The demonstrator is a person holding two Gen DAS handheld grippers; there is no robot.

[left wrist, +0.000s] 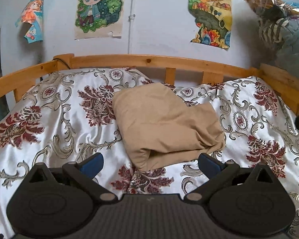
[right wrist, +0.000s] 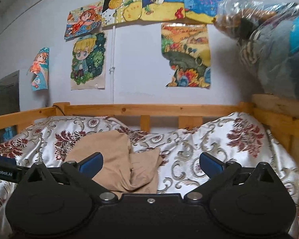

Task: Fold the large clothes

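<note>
A tan garment [left wrist: 165, 123] lies folded into a thick bundle in the middle of the bed, on a white bedspread [left wrist: 55, 107] with dark red flowers. My left gripper [left wrist: 150, 164] hovers just short of the bundle's near edge, open, nothing between its blue pads. In the right wrist view the same tan garment [right wrist: 119, 163] lies left of centre, partly behind the left finger. My right gripper [right wrist: 150, 164] stands wide open over its near right corner, holding nothing. The left gripper's body [right wrist: 4, 171] shows at the far left edge there.
A wooden bed rail [left wrist: 149, 61] runs along the back and both sides of the bed. Drawings [right wrist: 88, 61] hang on the grey wall. A clear plastic bag of bedding [right wrist: 273, 45] rests on the wooden frame at the right.
</note>
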